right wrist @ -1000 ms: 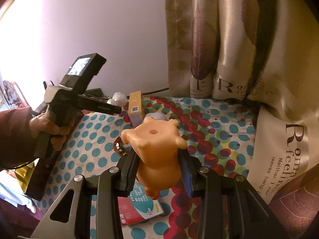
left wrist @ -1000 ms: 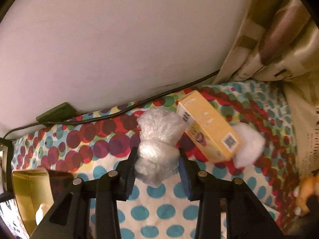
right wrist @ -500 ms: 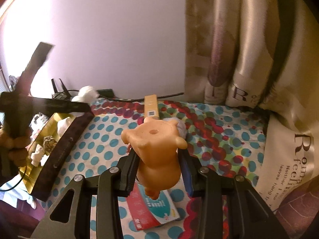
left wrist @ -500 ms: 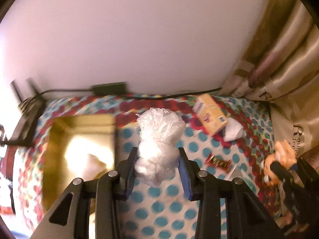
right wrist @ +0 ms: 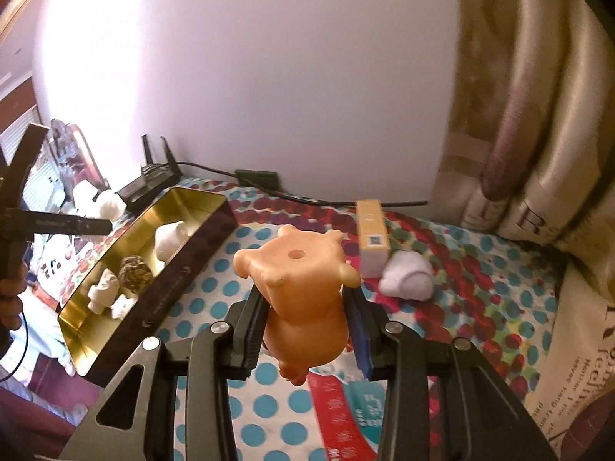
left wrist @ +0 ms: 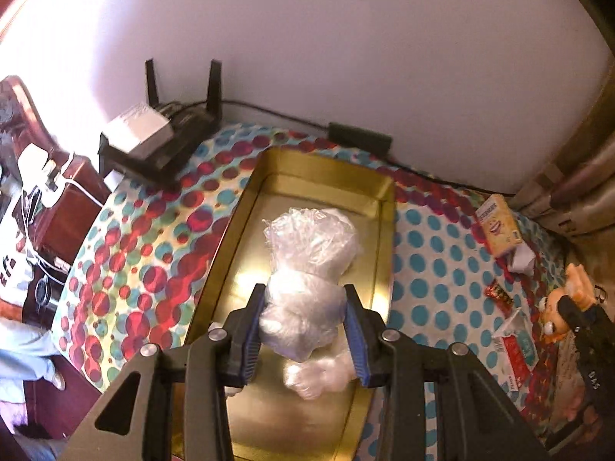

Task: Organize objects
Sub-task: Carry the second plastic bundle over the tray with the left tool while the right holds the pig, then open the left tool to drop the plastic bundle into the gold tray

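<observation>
here the left gripper (left wrist: 305,330) pointed steeply down over the gold tray (left wrist: 386,207), its fingers (left wrist: 253,330) clamped on a crumpled clear plastic bag (left wrist: 307,265) held above the tray's floor. the right gripper (right wrist: 305,326) tilted down less steeply, fingers squeezed on an orange toy figure (right wrist: 303,288) above the dotted tablecloth (right wrist: 215,288). a yellow box (right wrist: 371,238) stood near the table's far edge, below a white wall and curtain (right wrist: 519,115).
</observation>
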Demonstrator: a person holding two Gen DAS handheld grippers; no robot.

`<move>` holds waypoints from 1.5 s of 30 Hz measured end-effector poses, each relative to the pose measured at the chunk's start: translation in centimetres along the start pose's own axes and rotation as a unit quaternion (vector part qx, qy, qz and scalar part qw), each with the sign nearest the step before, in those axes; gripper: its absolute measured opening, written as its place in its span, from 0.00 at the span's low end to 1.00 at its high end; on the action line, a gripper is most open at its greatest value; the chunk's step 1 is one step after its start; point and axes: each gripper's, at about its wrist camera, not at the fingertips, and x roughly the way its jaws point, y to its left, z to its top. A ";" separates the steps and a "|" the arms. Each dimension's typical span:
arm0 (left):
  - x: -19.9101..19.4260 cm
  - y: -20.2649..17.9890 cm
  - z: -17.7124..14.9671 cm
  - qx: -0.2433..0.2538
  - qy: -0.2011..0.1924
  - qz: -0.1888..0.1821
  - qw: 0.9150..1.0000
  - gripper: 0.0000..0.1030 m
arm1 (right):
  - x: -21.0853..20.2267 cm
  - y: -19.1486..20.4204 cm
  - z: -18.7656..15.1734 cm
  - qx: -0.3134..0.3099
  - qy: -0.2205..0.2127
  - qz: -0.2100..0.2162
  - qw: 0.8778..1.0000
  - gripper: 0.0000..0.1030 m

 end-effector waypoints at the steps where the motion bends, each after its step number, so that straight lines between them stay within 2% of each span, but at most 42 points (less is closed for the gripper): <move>1: 0.2 0.2 -0.2 -0.001 0.002 -0.003 1.000 0.37 | 0.1 0.4 0.1 -0.003 0.000 0.003 1.000 0.35; 7: 2.3 1.2 -0.8 -0.011 0.025 -0.014 1.000 0.38 | 0.1 2.0 0.3 -0.017 0.003 0.005 1.000 0.35; 20: 4.7 1.5 1.3 -0.001 0.021 -0.018 1.000 0.38 | -0.3 3.4 0.3 -0.018 0.008 -0.008 1.000 0.36; 27: 5.6 1.8 1.2 0.000 0.028 -0.009 1.000 0.40 | -0.5 4.2 0.2 -0.019 0.011 -0.012 1.000 0.34; 32: 6.0 2.1 1.1 -0.008 0.041 -0.012 0.999 0.53 | -0.6 4.5 0.2 -0.020 0.012 -0.013 1.000 0.34; 35: 6.3 2.9 1.0 -0.035 0.059 -0.030 0.997 0.54 | -0.6 4.7 0.2 -0.022 0.013 -0.012 1.000 0.34; 39: 5.1 3.7 0.4 -0.045 0.057 -0.026 0.997 0.54 | -0.5 5.3 0.3 -0.027 0.012 -0.008 1.000 0.34; 45: 0.6 4.3 -1.0 -0.019 0.011 0.003 1.000 0.54 | 0.5 7.1 1.1 -0.045 0.012 0.014 0.999 0.34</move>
